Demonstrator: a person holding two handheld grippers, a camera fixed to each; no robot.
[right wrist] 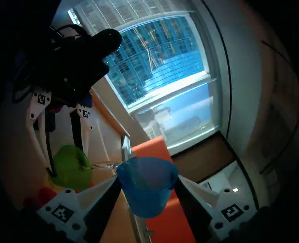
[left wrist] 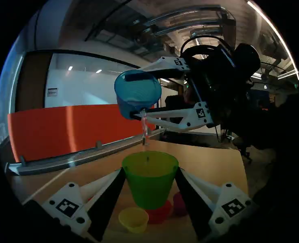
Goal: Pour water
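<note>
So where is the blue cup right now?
In the left gripper view, the blue cup is up in the air, centre frame, tipped in the right gripper above the green cup, with water trickling down.

Red cup (left wrist: 159,214) and purple cup (left wrist: 179,203) mostly hidden behind green cup (left wrist: 150,178). Red blobs (right wrist: 46,195) in right gripper view too blurry to identify.

No legible text; wall sign (left wrist: 52,92) too blurred
</note>
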